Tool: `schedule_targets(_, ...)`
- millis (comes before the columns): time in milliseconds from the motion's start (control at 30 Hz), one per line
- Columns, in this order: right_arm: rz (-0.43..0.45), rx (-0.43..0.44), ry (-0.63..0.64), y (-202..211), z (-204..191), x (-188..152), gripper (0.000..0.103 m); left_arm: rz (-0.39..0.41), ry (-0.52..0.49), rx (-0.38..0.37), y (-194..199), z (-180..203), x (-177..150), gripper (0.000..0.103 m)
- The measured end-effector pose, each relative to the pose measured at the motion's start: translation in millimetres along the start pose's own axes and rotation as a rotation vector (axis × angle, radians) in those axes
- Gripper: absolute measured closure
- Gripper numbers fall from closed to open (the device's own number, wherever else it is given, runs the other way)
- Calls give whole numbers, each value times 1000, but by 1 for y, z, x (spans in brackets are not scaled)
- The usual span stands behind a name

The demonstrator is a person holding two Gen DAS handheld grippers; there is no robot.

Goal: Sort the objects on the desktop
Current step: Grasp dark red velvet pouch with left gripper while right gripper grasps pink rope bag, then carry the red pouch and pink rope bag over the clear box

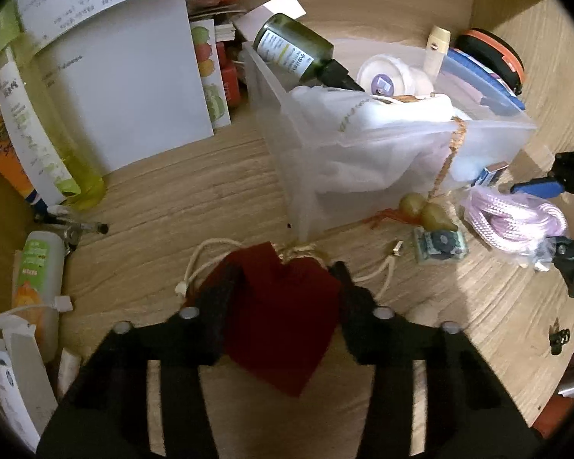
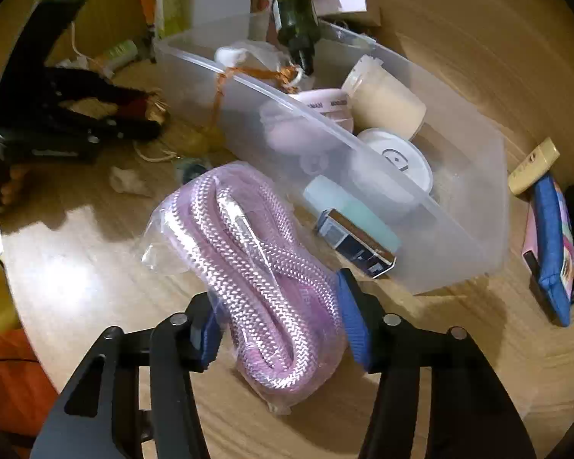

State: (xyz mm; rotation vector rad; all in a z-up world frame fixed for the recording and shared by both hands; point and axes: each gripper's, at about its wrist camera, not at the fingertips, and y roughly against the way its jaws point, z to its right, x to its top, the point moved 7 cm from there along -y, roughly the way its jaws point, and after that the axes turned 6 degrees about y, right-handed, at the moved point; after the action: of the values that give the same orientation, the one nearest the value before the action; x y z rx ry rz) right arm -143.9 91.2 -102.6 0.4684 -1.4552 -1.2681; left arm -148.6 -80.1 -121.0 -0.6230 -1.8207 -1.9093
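Pinching a dark red pouch (image 1: pixel 283 317) between its black fingers, the left gripper (image 1: pixel 283 287) is seen low over the wooden desk (image 1: pixel 172 199), the pouch's cream drawstring (image 1: pixel 195 264) trailing just ahead of the jaws. A bagged coil of pink braided cord (image 2: pixel 256 267) is clamped between the blue pads (image 2: pixel 354 321) of the right gripper (image 2: pixel 275 317). Beyond both, a clear plastic bin (image 2: pixel 459 206) is found near the middle of the desk, holding jars, a green bottle (image 1: pixel 294 48) and a white cloth bag (image 1: pixel 363 141).
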Motion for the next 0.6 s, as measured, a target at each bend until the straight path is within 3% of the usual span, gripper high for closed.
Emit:
schedule_targets(267,87,0,-20,30,-4,2,80,55,77,-29,25,-4,-1,76)
schedule_targets(600,144,0,-92,52,6,0,84,191,126,-46,78,-6,15,76)
